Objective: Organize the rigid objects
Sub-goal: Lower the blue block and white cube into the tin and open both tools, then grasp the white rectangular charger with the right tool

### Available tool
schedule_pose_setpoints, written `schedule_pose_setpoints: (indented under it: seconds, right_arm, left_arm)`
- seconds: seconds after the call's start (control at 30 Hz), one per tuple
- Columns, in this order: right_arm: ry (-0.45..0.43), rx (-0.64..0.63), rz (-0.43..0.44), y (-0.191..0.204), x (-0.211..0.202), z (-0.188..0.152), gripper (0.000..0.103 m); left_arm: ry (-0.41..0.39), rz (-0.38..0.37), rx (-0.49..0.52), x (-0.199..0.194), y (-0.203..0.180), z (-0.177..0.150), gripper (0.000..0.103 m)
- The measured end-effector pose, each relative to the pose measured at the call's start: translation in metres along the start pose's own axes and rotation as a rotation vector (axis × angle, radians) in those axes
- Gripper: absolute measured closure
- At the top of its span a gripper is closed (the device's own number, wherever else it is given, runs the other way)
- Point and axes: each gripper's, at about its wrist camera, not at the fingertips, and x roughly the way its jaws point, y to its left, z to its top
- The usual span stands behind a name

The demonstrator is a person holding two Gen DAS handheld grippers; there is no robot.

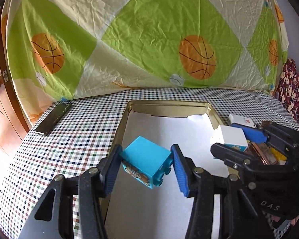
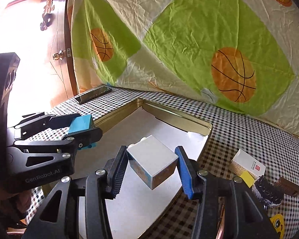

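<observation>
- Blue block (image 1: pixel 147 160): clamped corner-on in left gripper (image 1: pixel 147 167), tilted, held above the gold tin (image 1: pixel 213 111), probably lined up for a drop.
- White block (image 2: pixel 153 159): right gripper (image 2: pixel 152 171) fingers pinch its sides, also over the tin's white liner.
- Both blocks carried clear of the liner so the rim isn't clipped.
- Remaining items (image 2: pixel 249 171) lie right of the tin on the table (image 2: pixel 249 131); dark flat bar (image 2: pixel 93 94) far left.

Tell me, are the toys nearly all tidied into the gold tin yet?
Not nearly. The gold tin looks empty inside, so nothing is put away yet. In hand: the left gripper holds a blue block and the right gripper holds a white block, both over the tin. Left to do: the small white box, the yellow piece, the brown comb and other bits beside the tin.
</observation>
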Motion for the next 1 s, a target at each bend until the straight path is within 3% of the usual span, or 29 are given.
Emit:
schedule_pose_setpoints:
  seconds: [0.17, 0.23, 0.3, 0.4, 0.53, 0.63, 0.7, 0.83, 1.0]
  right_arm:
    - [0.028, 0.006, -0.007, -0.002, 0.018, 0.005, 0.052]
    - [0.045, 0.005, -0.032, -0.003, 0.025, 0.006, 0.044]
    - [0.029, 0.024, -0.033, -0.007, 0.021, 0.004, 0.031]
    - [0.008, 0.044, -0.019, -0.015, 0.001, -0.004, 0.031]
    - [-0.042, 0.082, -0.007, -0.032, -0.048, -0.03, 0.03]
    - [-0.09, 0.085, -0.052, -0.045, -0.092, -0.059, 0.025]
    - [-0.111, 0.092, -0.116, -0.058, -0.117, -0.078, 0.022]
    - [-0.099, 0.152, -0.24, -0.091, -0.145, -0.105, 0.021]
    - [-0.028, 0.267, -0.279, -0.124, -0.143, -0.125, 0.021]
  left_arm:
    - [0.074, 0.023, 0.022, 0.019, 0.002, 0.009, 0.052]
    - [0.108, 0.032, 0.021, 0.028, 0.002, 0.01, 0.043]
    - [0.108, 0.044, 0.009, 0.03, 0.004, 0.01, 0.043]
    - [0.059, 0.014, -0.029, 0.016, 0.009, 0.008, 0.032]
    - [-0.062, -0.004, -0.077, -0.02, 0.004, -0.008, 0.018]
    - [-0.151, -0.048, -0.095, -0.046, -0.012, -0.026, 0.004]
    - [-0.199, -0.075, -0.096, -0.06, -0.028, -0.037, 0.002]
    - [-0.22, -0.146, -0.062, -0.067, -0.069, -0.052, 0.001]
    - [-0.19, -0.196, 0.022, -0.062, -0.116, -0.061, 0.001]
